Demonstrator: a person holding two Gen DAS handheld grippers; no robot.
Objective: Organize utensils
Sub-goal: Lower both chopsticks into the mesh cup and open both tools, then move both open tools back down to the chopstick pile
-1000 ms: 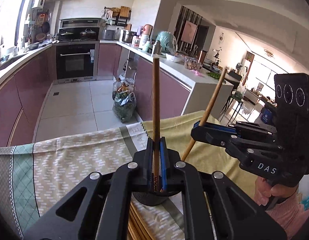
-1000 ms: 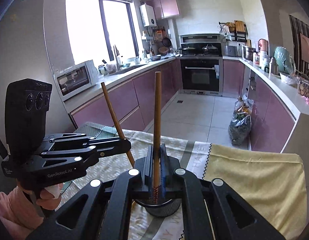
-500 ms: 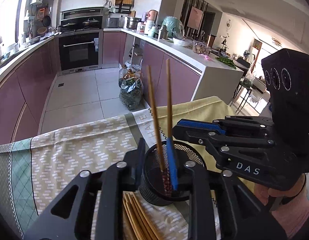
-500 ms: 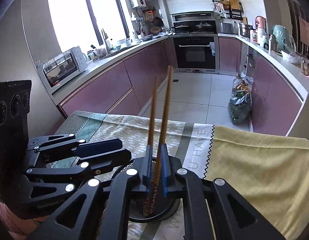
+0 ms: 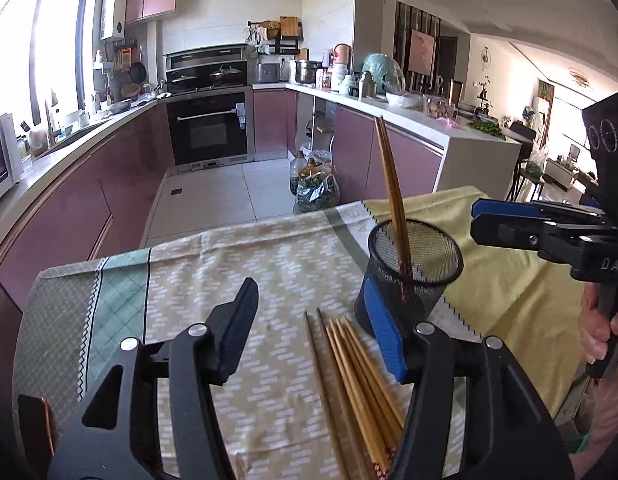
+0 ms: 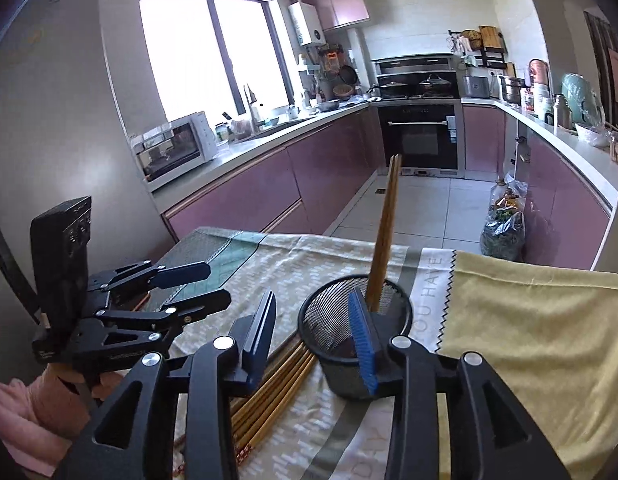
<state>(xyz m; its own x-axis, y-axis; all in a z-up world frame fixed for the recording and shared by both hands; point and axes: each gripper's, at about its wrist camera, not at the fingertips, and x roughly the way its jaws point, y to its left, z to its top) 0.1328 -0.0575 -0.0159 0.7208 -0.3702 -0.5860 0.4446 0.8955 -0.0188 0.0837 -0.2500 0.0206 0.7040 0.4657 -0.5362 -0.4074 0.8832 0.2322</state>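
Just ahead of the left gripper (image 5: 313,328), to its right fingertip's side: a round black wire-mesh cup (image 5: 409,272) on a patterned tablecloth (image 5: 237,264), holding two slim wooden chopsticks (image 5: 393,184) leaning together. Beneath and between the fingers, a loose bundle of more chopsticks (image 5: 357,376) lying flat (too overlapped to count). Both the left and right gripper (image 6: 317,336) opening, nothing gripped; cup partly behind the right one's blue-padded finger.
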